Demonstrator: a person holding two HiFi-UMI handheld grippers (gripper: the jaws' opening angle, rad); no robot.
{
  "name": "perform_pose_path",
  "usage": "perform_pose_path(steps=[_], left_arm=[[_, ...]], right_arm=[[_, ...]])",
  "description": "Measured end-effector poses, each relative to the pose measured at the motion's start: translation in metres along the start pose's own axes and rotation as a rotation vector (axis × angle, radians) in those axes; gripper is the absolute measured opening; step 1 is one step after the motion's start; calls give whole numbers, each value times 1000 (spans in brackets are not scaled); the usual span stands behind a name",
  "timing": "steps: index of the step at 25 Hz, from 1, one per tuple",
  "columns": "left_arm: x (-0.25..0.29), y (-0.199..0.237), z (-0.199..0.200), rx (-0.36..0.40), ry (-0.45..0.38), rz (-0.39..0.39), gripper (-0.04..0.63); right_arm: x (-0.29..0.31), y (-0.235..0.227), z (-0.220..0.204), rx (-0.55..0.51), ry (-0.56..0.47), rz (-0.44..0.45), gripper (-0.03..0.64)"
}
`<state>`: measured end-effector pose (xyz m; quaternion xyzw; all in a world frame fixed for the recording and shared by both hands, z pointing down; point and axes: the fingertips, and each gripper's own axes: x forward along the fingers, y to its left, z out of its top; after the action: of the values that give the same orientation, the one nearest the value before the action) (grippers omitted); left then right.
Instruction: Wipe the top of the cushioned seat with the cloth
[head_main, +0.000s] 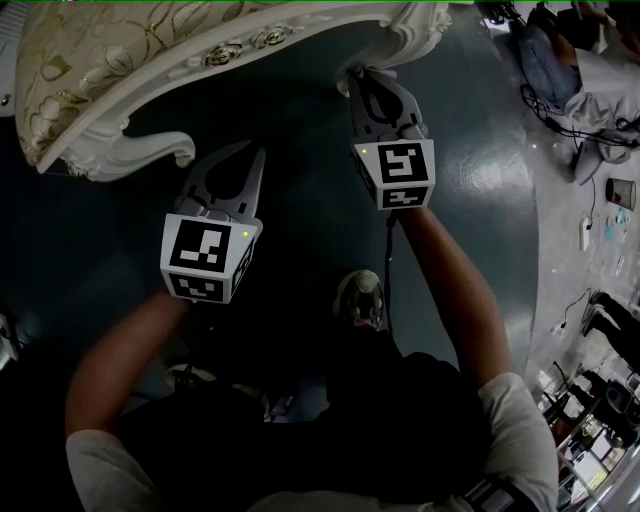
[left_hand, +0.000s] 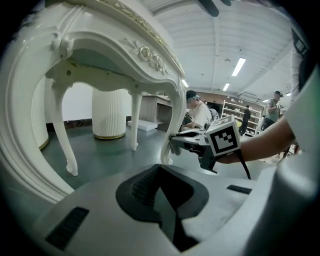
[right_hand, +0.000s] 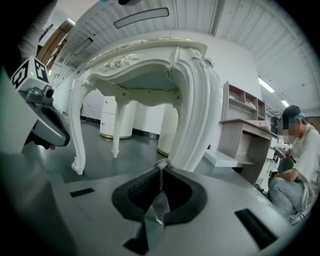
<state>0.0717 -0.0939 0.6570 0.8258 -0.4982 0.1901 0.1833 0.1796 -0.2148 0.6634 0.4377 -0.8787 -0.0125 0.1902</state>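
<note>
The cushioned seat (head_main: 100, 50) has a cream and gold patterned top in a white carved frame and stands at the upper left of the head view. Both grippers hang below its level, over the dark floor. My right gripper (head_main: 353, 73) is by the seat's front leg (head_main: 420, 30), shut on a thin strip of grey-white cloth (right_hand: 161, 200) that shows between its jaws. The cloth (left_hand: 173, 146) also shows at that gripper's tip in the left gripper view. My left gripper (head_main: 255, 150) is lower left, near another carved leg (head_main: 150, 150); its jaws (left_hand: 160, 167) meet with nothing between them.
My own shoe (head_main: 360, 298) is on the dark green floor beneath the grippers. A seated person (right_hand: 295, 165) and a wooden desk with shelves (right_hand: 245, 135) are to the right. Cables and small items (head_main: 600, 200) lie on the lighter floor. A white ribbed pillar (left_hand: 108, 112) stands behind the seat.
</note>
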Motion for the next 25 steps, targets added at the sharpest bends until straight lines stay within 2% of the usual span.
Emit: perform_pose_path(steps=[9, 16, 25], left_arm=[[12, 3, -5, 30, 19, 8, 14], [27, -8, -9, 42, 31, -30, 14], [49, -19, -10, 36, 51, -65, 14]], right_arm=[[22, 5, -40, 16, 98, 31, 28], [28, 8, -54, -11, 133, 39, 28], [34, 6, -86, -18, 238, 50, 28]])
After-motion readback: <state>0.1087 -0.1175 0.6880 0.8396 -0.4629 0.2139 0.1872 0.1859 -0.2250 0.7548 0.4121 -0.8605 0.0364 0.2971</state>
